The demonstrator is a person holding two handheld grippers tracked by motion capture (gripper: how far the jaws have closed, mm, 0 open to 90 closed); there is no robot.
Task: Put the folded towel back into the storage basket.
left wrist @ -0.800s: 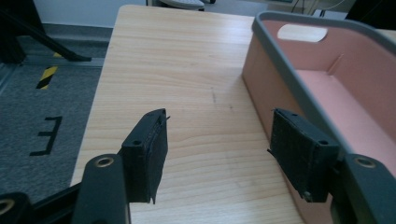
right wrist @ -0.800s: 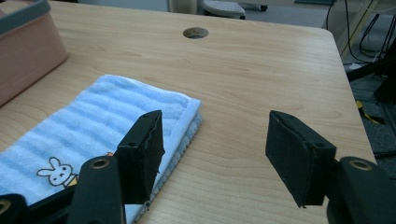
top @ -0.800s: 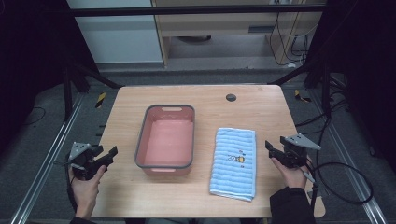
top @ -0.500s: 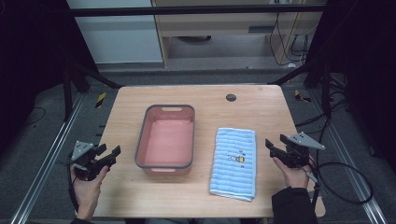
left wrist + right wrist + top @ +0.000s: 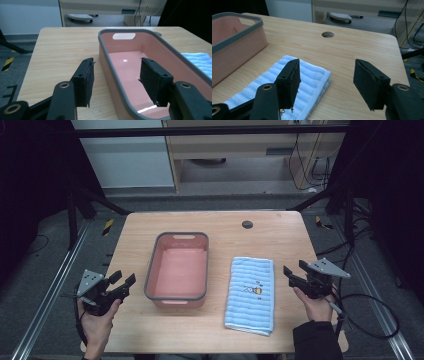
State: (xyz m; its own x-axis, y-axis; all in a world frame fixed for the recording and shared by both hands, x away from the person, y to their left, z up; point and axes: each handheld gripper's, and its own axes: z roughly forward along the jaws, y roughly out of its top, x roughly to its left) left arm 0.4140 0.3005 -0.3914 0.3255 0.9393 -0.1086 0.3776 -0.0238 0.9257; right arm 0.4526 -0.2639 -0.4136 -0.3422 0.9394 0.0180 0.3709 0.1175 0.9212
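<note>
A pink basin point(image 5: 150, 279) with a grey rim stands empty at the middle of the wooden table point(image 5: 280, 232). To its right lies a folded blue-and-white striped towel point(image 5: 250, 295) with a small printed figure. My left gripper point(image 5: 124, 279) hovers open near the table's left edge, pointing at the basin's near left corner. In the left gripper view its jaws point(image 5: 117, 70) straddle the basin's point(image 5: 155, 47) rim without touching it, and the towel point(image 5: 197, 60) lies beyond. My right gripper point(image 5: 295, 268) is open just right of the towel point(image 5: 312, 72), apart from it, with the basin point(image 5: 237, 47) farther left.
A round cable hole point(image 5: 247, 224) sits in the tabletop behind the towel, also visible as the hole point(image 5: 327, 34) beyond the right jaws. Black frame struts and cables flank the table. A cabinet and floor lie past the far edge.
</note>
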